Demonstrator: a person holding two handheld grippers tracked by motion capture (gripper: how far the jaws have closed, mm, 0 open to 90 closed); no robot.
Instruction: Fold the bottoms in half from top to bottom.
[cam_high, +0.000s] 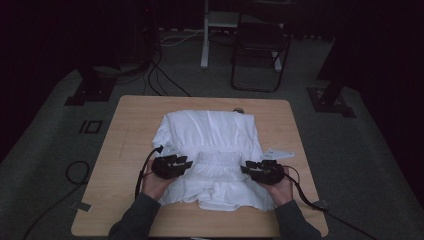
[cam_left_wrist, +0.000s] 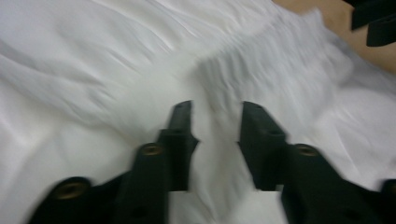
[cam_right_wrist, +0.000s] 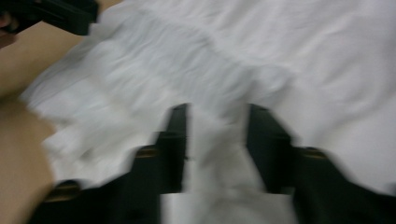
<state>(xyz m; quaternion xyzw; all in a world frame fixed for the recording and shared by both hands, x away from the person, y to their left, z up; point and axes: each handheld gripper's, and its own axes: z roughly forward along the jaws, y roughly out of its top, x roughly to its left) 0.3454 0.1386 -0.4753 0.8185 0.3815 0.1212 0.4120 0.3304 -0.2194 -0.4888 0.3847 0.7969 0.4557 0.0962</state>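
Cloth covers the middle of the wooden table (cam_high: 125, 130): we see a white garment (cam_high: 210, 135) spread flat, its gathered band (cam_high: 216, 159) running across between our two hands. Our left gripper (cam_high: 184, 164) sits at the band's left end and our right gripper (cam_high: 248, 169) at its right end, both low over the fabric. In the left gripper view the jaws stand a little apart, with cloth showing in the gap and no pinch that we can see; the right gripper view shows the same narrow gap over white folds. The garment's near hem lies close to the table's near edge, while bare wood runs down both sides, wider on the left. Its far edge stops short of the table's far rim, beside a small round object (cam_high: 238, 110). Beyond the table stands a dark chair (cam_high: 260, 45).
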